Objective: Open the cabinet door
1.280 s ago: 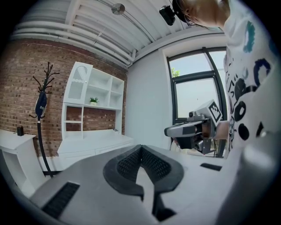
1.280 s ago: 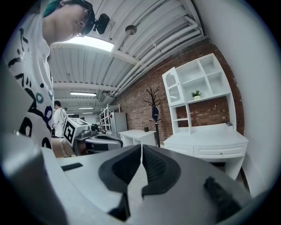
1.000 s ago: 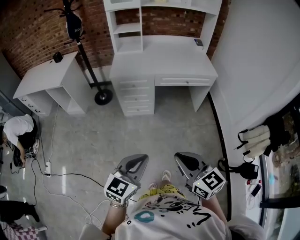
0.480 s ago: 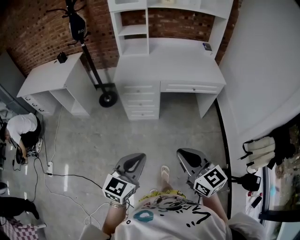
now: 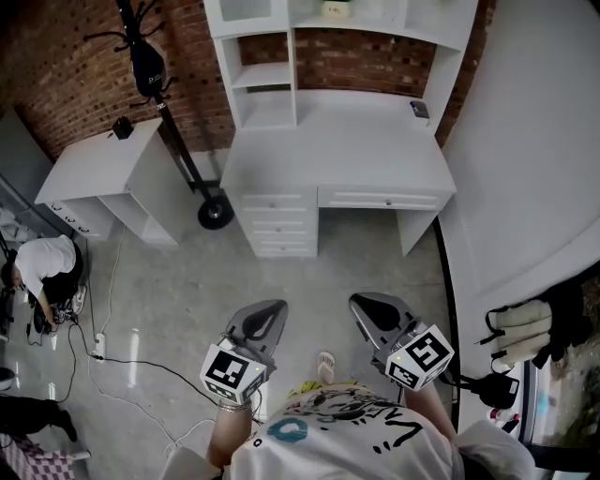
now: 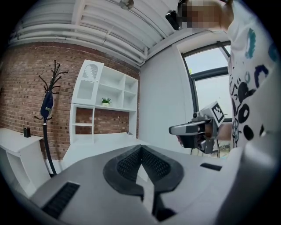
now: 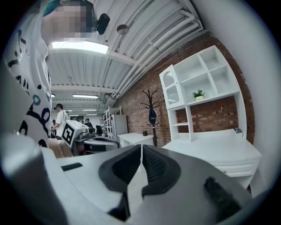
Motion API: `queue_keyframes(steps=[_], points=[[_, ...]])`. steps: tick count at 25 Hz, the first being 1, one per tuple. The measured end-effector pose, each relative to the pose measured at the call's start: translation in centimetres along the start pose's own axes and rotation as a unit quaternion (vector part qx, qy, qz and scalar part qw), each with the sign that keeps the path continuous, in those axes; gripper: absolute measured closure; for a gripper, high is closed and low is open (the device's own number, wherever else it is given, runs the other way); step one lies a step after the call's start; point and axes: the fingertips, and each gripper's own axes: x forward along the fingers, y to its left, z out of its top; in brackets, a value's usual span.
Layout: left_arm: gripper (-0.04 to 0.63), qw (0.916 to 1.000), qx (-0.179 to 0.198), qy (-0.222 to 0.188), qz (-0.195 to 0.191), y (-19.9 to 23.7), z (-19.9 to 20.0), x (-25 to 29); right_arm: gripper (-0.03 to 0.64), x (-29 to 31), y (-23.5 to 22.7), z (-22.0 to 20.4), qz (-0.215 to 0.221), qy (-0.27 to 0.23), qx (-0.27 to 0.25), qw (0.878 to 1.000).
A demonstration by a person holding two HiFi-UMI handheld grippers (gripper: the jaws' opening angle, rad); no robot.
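A white desk (image 5: 337,150) with a shelf hutch stands against the brick wall ahead. The hutch's cabinet door, with an arched glass pane, is at its upper left (image 5: 242,9) (image 6: 90,81) (image 7: 169,88) and is closed. My left gripper (image 5: 272,307) (image 6: 141,147) and right gripper (image 5: 361,302) (image 7: 141,146) are held side by side over the floor, well short of the desk. They point toward it. Both are shut with nothing between the pads. Each one shows in the other's view: the right gripper (image 6: 186,128), the left gripper (image 7: 94,143).
A drawer stack (image 5: 277,225) fills the desk's left side. A black coat stand (image 5: 150,66) and a low white side table (image 5: 103,159) stand to the left. A person (image 5: 42,272) crouches at far left by floor cables (image 5: 112,352). A curved white wall (image 5: 534,141) is on the right.
The person has stepped toward the desk, which now sits lower and larger in the head view. Both grippers went forward with the person and stayed shut.
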Motion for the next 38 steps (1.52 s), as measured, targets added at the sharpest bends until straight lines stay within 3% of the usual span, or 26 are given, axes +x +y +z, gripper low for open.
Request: queue_keyframes(steps=[6,13,18,27,32,38], points=[[0.581,0.9999,-0.005,0.003,0.014,0.9,-0.2,3.1,0.588,0.8,-3.1,0.4,0.014,-0.004,-0.006,1.000],[0.581,0.9990,-0.019,0.027,0.031,1.6,-1.3,4.7,0.588,0.7,-6.9,-1.2,-0.009,0.000,0.050,0.999],[0.581,0.9984,-0.019,0.030,0.044,3.3,-1.0,6.0,0.588,2.0,-9.0,-1.1,-0.003,0.004,0.047,0.999],[0.581,0.9994,-0.010,0.023,0.025,6.9,0.4,10.1,0.588,6.4,-11.3,0.3,0.008,0.003,0.042,0.999],[0.581,0.9995,0.012,0.027,0.011,10.3,1.3,12.9,0.588,9.8,-13.0,1.0,0.014,0.017,0.038,0.999],[0.581,0.9997,0.009,0.020,-0.005,14.6,2.2,15.7,0.588,13.7,-15.5,1.9,0.002,0.014,0.037,0.999]])
